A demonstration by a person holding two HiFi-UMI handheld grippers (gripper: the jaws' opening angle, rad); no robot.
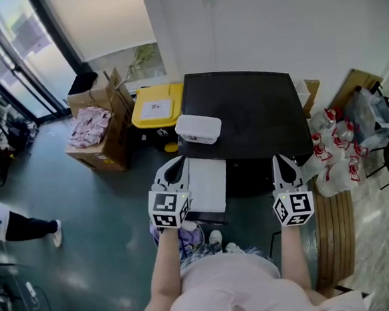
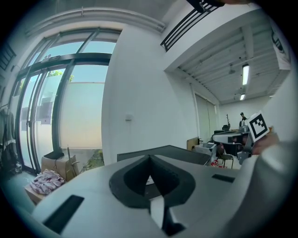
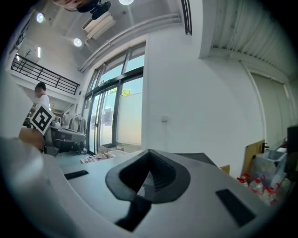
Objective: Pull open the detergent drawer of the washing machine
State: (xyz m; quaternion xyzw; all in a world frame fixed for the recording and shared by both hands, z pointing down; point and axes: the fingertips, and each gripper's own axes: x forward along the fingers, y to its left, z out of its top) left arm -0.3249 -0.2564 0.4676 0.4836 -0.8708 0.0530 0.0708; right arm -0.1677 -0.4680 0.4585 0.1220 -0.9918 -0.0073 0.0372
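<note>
Grey-green floor (image 1: 105, 212): runs from the glass doors at left to the machine.
Washing machine (image 1: 245, 114): dark flat top, standing against the white wall, in front of the person.
Cardboard boxes (image 1: 110, 148): left of the machine, one of them holding pinkish cloth (image 1: 88, 125).
Yellow bin (image 1: 156, 107): between the boxes and the machine's left side.
Detergent drawer (image 1: 207, 184): white, standing out from the machine's front at its left side, toward the person.
White container (image 1: 198, 128): on the machine's top, at the front left corner, just above the drawer.
Left gripper (image 1: 179, 161): seen from the head, at the drawer's left edge; its own view (image 2: 150, 160) shows the jaws together with nothing between them.
Right gripper (image 1: 278, 158): before the machine's front right, well apart from the drawer; its own view (image 3: 150, 153) shows the jaws together, empty.
</note>
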